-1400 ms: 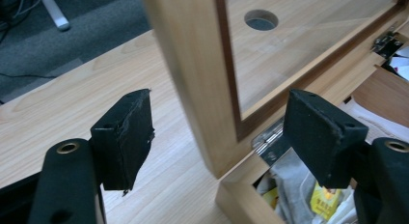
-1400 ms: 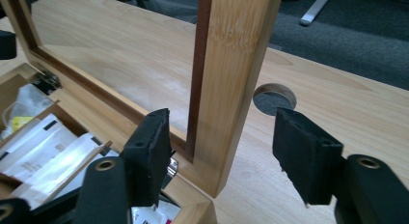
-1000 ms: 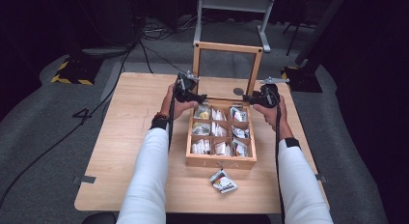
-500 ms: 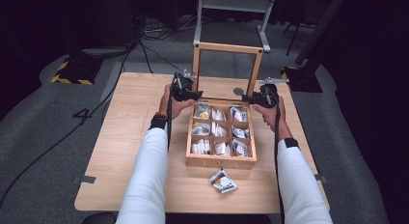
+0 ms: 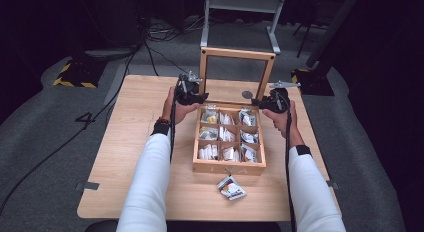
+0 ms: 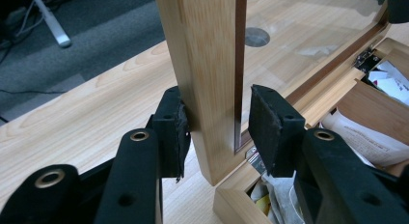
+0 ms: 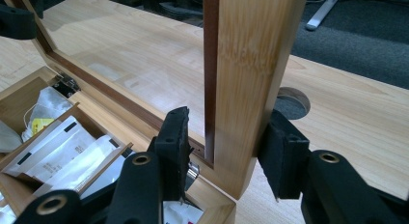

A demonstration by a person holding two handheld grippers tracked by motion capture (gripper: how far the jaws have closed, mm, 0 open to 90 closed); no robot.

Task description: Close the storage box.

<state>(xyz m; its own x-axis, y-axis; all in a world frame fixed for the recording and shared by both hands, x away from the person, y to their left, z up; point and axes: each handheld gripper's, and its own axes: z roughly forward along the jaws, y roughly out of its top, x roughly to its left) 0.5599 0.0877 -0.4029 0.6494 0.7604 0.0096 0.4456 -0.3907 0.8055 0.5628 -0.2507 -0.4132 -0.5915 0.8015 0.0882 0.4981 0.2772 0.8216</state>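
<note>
1. Lid handling is the step in hand: the wooden tea box [image 5: 229, 142] sits mid-table with its glass-paned lid [image 5: 237, 74] standing upright at the box's far edge, on the hinges.
2. Left gripper [image 6: 214, 132] straddles the lid's left frame post just above the box's rear corner; one pad [image 6: 176, 130] touches the wood and the other stands slightly off the glass side, so the jaws look parted around the post, not clamped.
3. Right gripper [image 7: 226, 151] straddles the lid's right frame post in the same way, one pad [image 7: 277, 154] against the wood, the other apart from it; released, by my reading.
4. Tea sachets [image 5: 227, 134] fill the box's 9 compartments; 1 loose sachet [image 5: 231, 187] lies on the table [image 5: 140, 122] just in front of the box.
5. Next move, I judge, calls for both grippers to act together on the 2 posts, swinging the lid evenly so the hinges do not twist.
</note>
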